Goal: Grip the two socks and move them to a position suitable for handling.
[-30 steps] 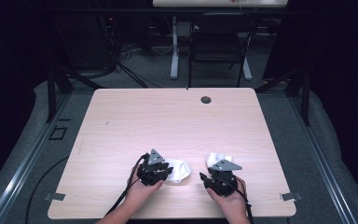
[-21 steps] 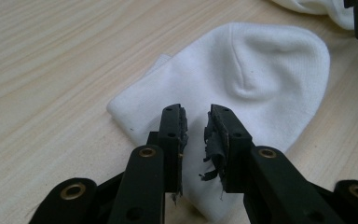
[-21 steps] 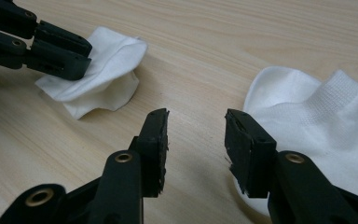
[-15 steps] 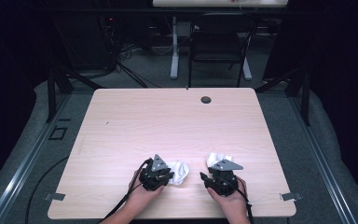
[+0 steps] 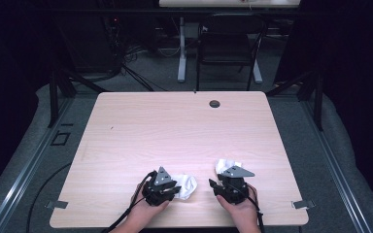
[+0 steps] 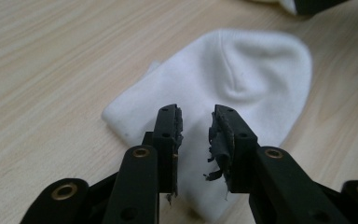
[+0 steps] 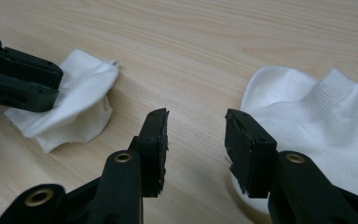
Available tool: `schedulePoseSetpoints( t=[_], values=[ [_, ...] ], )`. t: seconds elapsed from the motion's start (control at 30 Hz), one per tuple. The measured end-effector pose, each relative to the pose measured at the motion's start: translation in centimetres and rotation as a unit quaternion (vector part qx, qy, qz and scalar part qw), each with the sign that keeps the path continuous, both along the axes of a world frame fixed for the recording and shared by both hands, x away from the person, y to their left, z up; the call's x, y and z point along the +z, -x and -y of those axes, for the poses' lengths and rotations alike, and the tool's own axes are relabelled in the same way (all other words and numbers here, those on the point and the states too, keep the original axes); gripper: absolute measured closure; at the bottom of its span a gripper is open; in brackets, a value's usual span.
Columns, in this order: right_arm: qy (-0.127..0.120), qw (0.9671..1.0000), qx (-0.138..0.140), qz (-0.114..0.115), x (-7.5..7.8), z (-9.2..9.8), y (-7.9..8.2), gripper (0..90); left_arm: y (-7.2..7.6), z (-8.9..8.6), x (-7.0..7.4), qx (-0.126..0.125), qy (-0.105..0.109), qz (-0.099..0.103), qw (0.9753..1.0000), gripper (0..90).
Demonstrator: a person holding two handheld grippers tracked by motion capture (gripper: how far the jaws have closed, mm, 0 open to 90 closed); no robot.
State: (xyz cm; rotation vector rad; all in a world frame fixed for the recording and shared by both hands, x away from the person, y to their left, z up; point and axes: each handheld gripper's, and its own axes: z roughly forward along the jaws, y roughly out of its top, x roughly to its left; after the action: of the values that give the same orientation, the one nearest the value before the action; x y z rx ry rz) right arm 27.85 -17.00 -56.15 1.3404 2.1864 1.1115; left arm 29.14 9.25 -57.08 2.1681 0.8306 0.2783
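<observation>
Two white socks lie near the table's front edge. One sock (image 5: 188, 185) (image 6: 242, 79) lies crumpled in front of my left gripper (image 5: 176, 188) (image 6: 196, 126). That gripper hovers over the sock's near edge, jaws a narrow gap apart with nothing pinched. The other sock (image 5: 225, 165) (image 7: 321, 116) lies beside my right gripper (image 5: 217, 184) (image 7: 196, 135). Its jaws stand open over bare wood, the right jaw at the sock's edge. The right gripper view also has the first sock (image 7: 77, 105) at left with the left gripper's jaws (image 7: 23, 81) on it.
The light wooden table (image 5: 175, 131) has a dark round cable hole (image 5: 214, 104) near its far edge. A black chair (image 5: 226, 46) and desk legs stand beyond the table. Hands hold both grippers at the front edge.
The left gripper and its sock have shifted slightly toward the near edge. The right gripper has barely moved.
</observation>
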Motion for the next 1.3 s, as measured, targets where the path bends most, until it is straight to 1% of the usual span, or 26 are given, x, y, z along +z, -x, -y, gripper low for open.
schedulePoseSetpoints(
  t=[0.07,0.13,0.2,0.23,0.3,0.33,0.43,0.47,0.53,0.63,0.67,0.7,0.77,0.87,0.9,0.97,1.0,1.03,1.07,1.1,1.17,1.27,1.3],
  values=[
    [0.0,1.0,-0.002,0.001,0.0,0.0,0.0,59.2,0.2,0.4,0.6,-0.002,0.013,0.003,0.9999,68.6],
    [-0.004,1.0,-0.003,0.001,-0.1,0.0,0.0,59.2,0.6,1.1,1.4,-0.013,0.017,0.011,0.9997,66.7],
    [-0.001,1.0,-0.003,0.0,-0.1,0.1,-0.1,59.2,1.0,1.8,1.9,-0.024,0.015,0.019,0.9994,64.8],
    [-0.002,1.0,-0.003,0.001,-0.1,0.1,-0.1,59.1,1.1,2.1,2.0,-0.027,0.016,0.02,0.9993,63.7],
    [-0.005,1.0,-0.004,0.002,-0.1,0.1,0.0,59.1,1.4,2.8,2.0,-0.036,0.013,0.022,0.999,61.2],
    [-0.004,1.0,-0.003,0.0,0.0,0.1,0.0,59.0,1.5,3.3,1.8,-0.037,0.012,0.022,0.999,60.3],
    [-0.003,1.0,-0.004,0.0,0.0,0.2,0.0,58.9,1.7,3.9,1.5,-0.038,0.01,0.022,0.999,59.1],
    [-0.004,1.0,-0.004,0.001,0.0,0.2,0.0,58.9,1.8,4.1,1.4,-0.034,0.008,0.021,0.9991,59.1],
    [-0.005,1.0,-0.004,0.0,0.0,0.3,0.0,58.8,1.8,4.4,1.1,-0.032,-0.006,0.027,0.9991,59.3],
    [-0.002,1.0,-0.003,0.0,0.1,0.4,0.0,58.8,1.8,4.6,0.7,-0.03,-0.021,0.03,0.9989,63.0],
    [-0.003,1.0,-0.003,0.001,0.1,0.4,0.0,58.7,1.9,4.6,0.6,-0.029,-0.02,0.031,0.9989,66.4],
    [-0.004,1.0,-0.002,0.001,0.1,0.4,0.0,58.7,1.9,4.6,0.6,-0.03,-0.017,0.027,0.999,70.8],
    [-0.006,1.0,-0.003,0.001,0.1,0.4,-0.1,58.7,2.0,4.5,0.7,-0.031,-0.015,0.027,0.999,76.2],
    [-0.01,0.9999,0.0,0.004,0.1,0.2,0.0,58.8,2.0,4.1,1.1,-0.029,-0.008,0.035,0.9989,83.7],
    [-0.008,1.0,0.001,0.004,0.1,0.2,0.0,59.1,2.0,3.9,1.3,-0.031,-0.005,0.031,0.999,85.2],
    [-0.009,0.9999,0.004,0.005,0.1,0.0,0.0,61.3,1.9,3.6,1.6,-0.029,0.004,0.029,0.9991,86.7],
    [-0.009,0.9999,0.005,0.001,0.1,-0.2,0.1,62.9,1.8,3.2,1.9,-0.027,0.014,0.026,0.9992,87.1],
    [-0.021,0.9996,0.016,-0.01,0.1,-0.4,0.1,67.4,1.8,3.1,2.0,-0.026,0.018,0.026,0.9992,87.4],
    [-0.025,0.9995,0.019,-0.011,0.1,-0.5,0.0,69.8,1.8,2.9,2.2,-0.023,0.023,0.025,0.9992,87.4],
    [-0.03,0.999,0.028,-0.017,0.0,-0.8,0.1,73.6,1.7,2.6,2.4,-0.022,0.027,0.025,0.9991,87.5],
    [-0.038,0.9977,0.049,-0.026,0.1,-1.6,0.2,80.5,1.7,2.2,2.7,-0.018,0.033,0.027,0.9989,87.6],
    [-0.051,0.9953,0.077,-0.03,0.3,-3.0,0.4,87.5,1.6,1.4,3.1,-0.013,0.04,0.028,0.9987,87.6],
    [-0.06,0.994,0.085,-0.036,0.3,-3.6,0.5,89.3,1.7,1.2,3.2,-0.009,0.044,0.029,0.9986,87.6]
  ],
)
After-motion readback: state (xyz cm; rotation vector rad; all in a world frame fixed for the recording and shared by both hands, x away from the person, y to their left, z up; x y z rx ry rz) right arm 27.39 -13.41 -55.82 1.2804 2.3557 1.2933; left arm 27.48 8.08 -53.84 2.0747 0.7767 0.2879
